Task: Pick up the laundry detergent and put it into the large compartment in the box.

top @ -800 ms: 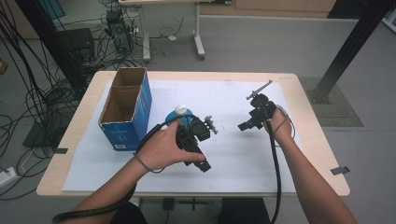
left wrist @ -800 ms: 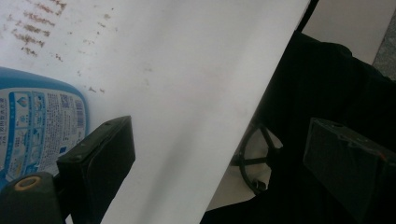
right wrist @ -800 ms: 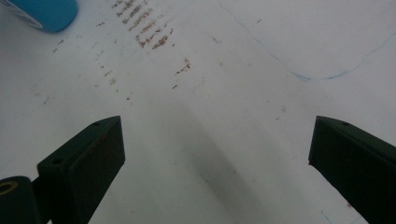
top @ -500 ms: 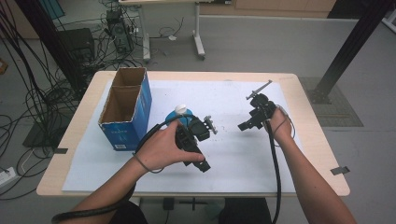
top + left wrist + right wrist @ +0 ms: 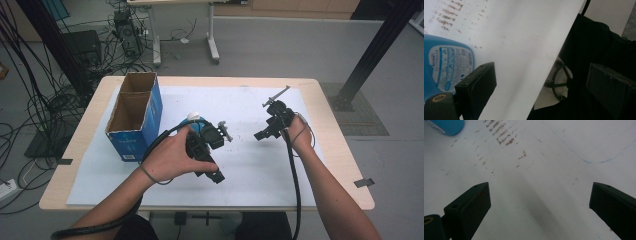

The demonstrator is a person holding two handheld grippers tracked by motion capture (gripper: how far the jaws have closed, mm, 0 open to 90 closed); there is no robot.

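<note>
Beside the cardboard box [image 5: 134,116], our left gripper [image 5: 541,82] hangs wide open next to the lying blue bottle [image 5: 192,125] – barely any shift vs. moments ago; right gripper [image 5: 540,205] also wide, empty – grab pending

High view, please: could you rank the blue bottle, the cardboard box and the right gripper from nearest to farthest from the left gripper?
1. Blue bottle: lying right beside the left gripper, partly hidden behind the hand.
2. Right gripper: across the white sheet, toward the table's right side.
3. Cardboard box: standing open at the table's left; its distance is near the right gripper's, so this order is tentative.
</note>
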